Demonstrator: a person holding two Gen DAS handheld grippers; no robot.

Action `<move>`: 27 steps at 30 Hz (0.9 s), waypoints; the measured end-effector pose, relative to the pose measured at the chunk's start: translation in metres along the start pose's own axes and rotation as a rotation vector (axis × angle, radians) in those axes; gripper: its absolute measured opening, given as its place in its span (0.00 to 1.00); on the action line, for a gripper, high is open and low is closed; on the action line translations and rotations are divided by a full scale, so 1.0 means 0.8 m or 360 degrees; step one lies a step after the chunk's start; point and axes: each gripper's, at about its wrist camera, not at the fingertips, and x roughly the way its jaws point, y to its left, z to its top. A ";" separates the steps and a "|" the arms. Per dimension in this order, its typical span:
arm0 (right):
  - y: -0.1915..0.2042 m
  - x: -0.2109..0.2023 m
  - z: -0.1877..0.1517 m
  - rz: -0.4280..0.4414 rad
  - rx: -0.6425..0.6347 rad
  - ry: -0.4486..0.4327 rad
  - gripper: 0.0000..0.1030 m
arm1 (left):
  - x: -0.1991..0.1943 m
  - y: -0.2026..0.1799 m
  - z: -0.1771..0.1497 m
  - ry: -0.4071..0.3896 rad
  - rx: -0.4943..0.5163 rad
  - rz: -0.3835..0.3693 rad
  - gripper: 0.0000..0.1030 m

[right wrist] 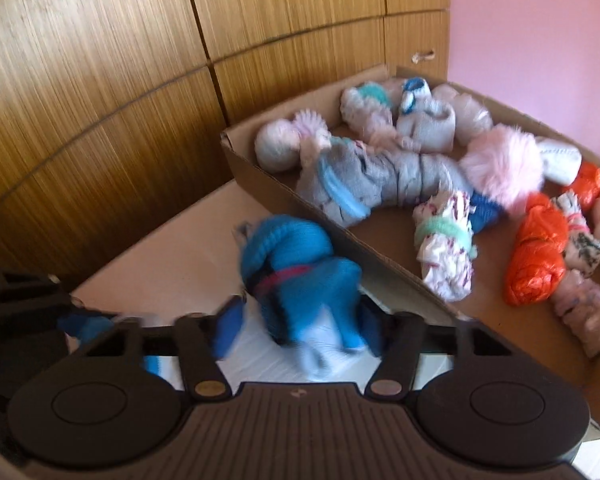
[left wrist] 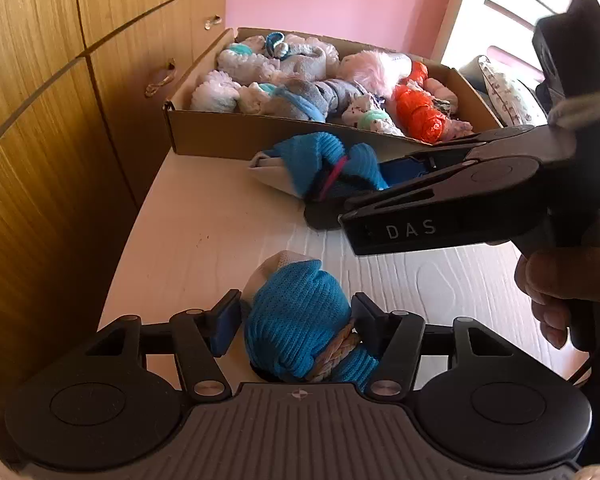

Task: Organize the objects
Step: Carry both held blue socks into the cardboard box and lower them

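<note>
A blue knitted bundle tied with a tan braided band point(left wrist: 300, 320) lies on the white table between the fingers of my left gripper point(left wrist: 296, 316); the jaws stand wide, with a gap on the left side. A second blue bundle with a pink band point(left wrist: 320, 164) lies by the cardboard box point(left wrist: 228, 132). My right gripper point(left wrist: 384, 168) reaches to it from the right. In the right wrist view this bundle point(right wrist: 300, 276) sits between the fingers of the right gripper point(right wrist: 300, 320), which looks open around it; the view is blurred.
The box point(right wrist: 380, 256) holds several rolled socks, a pink fluffy pompom point(right wrist: 504, 164) and orange bundles point(right wrist: 536, 248). Wooden cabinet doors point(left wrist: 60, 120) stand left of the table. The left gripper shows at the left edge point(right wrist: 20, 312). A pink wall is behind.
</note>
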 end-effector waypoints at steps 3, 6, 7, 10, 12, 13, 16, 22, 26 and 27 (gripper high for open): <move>-0.001 -0.005 -0.004 0.0036 0.0036 -0.0017 0.42 | 0.001 0.000 0.001 -0.0003 0.0003 0.0007 0.64; -0.001 -0.018 -0.014 0.0044 0.0074 -0.0044 0.40 | 0.002 0.001 0.002 -0.0009 0.0010 -0.0009 0.61; -0.001 -0.025 -0.017 0.0043 0.0096 -0.0058 0.40 | 0.001 0.001 0.003 -0.0009 0.0014 -0.0014 0.60; -0.006 -0.059 -0.029 0.0031 0.0190 -0.0120 0.40 | -0.003 0.000 0.007 -0.0002 0.0029 -0.0015 0.57; -0.011 -0.087 -0.035 0.0006 0.0263 -0.0158 0.39 | -0.009 -0.002 0.015 -0.0013 0.0045 -0.0026 0.57; -0.013 -0.101 -0.037 -0.0013 0.0293 -0.0173 0.39 | -0.015 -0.004 0.022 -0.0024 0.0055 -0.0036 0.57; -0.028 -0.147 -0.036 -0.0087 0.0369 -0.0244 0.40 | -0.032 -0.013 0.051 -0.0085 0.0126 -0.0056 0.57; -0.071 -0.206 -0.010 -0.0271 0.0413 -0.0343 0.40 | -0.046 -0.038 0.150 -0.0201 0.0234 -0.0120 0.57; -0.101 -0.213 0.013 -0.0345 0.0423 -0.0360 0.40 | -0.023 -0.069 0.217 -0.0191 0.0285 -0.0211 0.57; -0.107 -0.210 0.018 -0.0347 0.0416 -0.0350 0.40 | -0.013 -0.077 0.227 -0.0178 0.0302 -0.0231 0.57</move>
